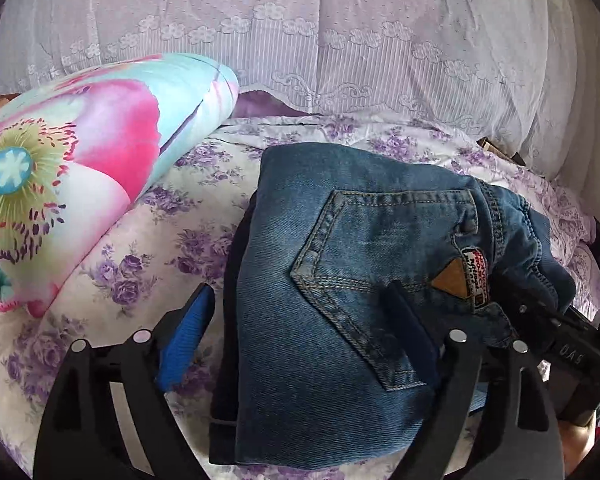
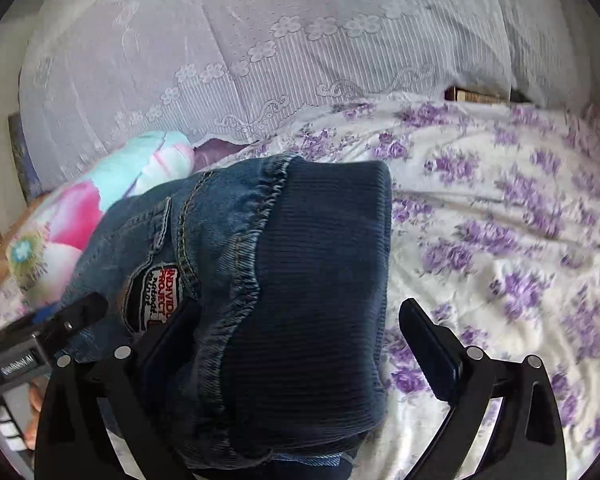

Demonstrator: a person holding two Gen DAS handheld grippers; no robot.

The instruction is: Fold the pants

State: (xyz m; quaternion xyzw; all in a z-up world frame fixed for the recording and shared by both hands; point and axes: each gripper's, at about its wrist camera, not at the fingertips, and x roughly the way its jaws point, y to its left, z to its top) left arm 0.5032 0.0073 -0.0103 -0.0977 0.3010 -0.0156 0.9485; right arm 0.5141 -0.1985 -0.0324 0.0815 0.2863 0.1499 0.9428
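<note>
A bed [image 1: 148,240] covered by a white sheet with purple flowers is seen, backed by pale lace fabric [image 1: 340,40], and a floral pillow [image 1: 80,168] in pink and aqua is laid at the left. The pants [image 1: 340,260], blue denim folded into a compact bundle, are set on the sheet just beside the pillow, the long axis running away from the cameras and the ribbed dark waistband [image 2: 312,280] turned rightward. The left gripper [image 1: 300,312] is spread wide across the bundle. The right gripper [image 2: 300,328] is likewise held apart over the waistband.
</note>
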